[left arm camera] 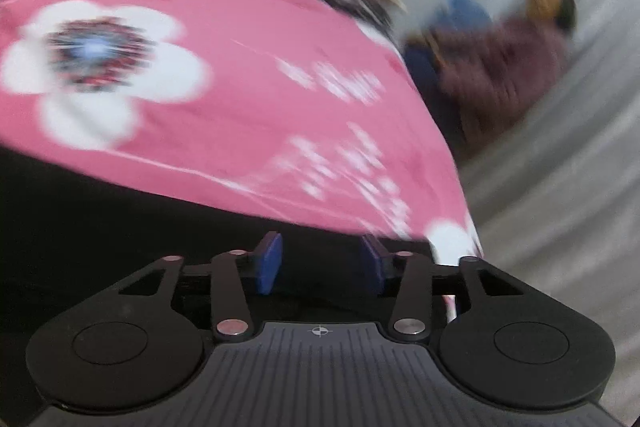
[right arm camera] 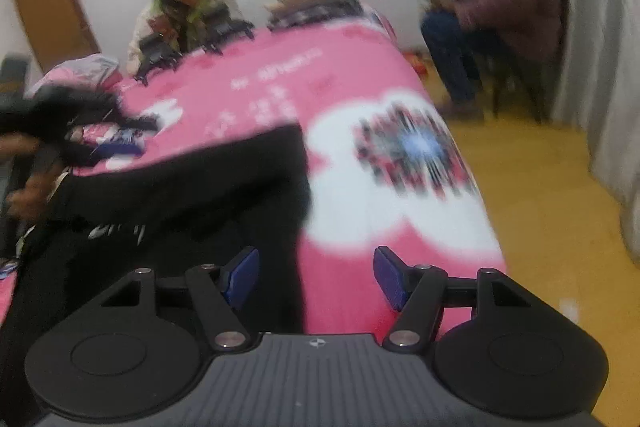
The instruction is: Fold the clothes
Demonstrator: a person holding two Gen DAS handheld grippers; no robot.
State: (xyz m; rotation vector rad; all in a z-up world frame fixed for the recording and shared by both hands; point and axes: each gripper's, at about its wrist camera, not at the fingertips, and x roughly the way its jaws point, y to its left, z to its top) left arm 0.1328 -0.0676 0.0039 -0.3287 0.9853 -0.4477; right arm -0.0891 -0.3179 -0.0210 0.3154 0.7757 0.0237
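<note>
A black garment (right arm camera: 192, 183) lies spread on a pink bed cover with white flowers (right arm camera: 360, 75). In the right wrist view its edge runs under my right gripper (right arm camera: 316, 275), which is open and empty just above the cloth. In the left wrist view the black garment (left arm camera: 100, 219) fills the lower left. My left gripper (left arm camera: 320, 263) is open over it, near the edge of the pink cover (left arm camera: 240, 87). Both views are blurred by motion.
A pile of dark and pink clothes (right arm camera: 80, 115) lies at the bed's left. A seated person (right arm camera: 184, 7) with two more grippers is at the far side. Another person (right arm camera: 500, 7) sits on the right. Yellow floor (right arm camera: 540, 207) and a grey curtain (right arm camera: 608, 67) border the bed's right.
</note>
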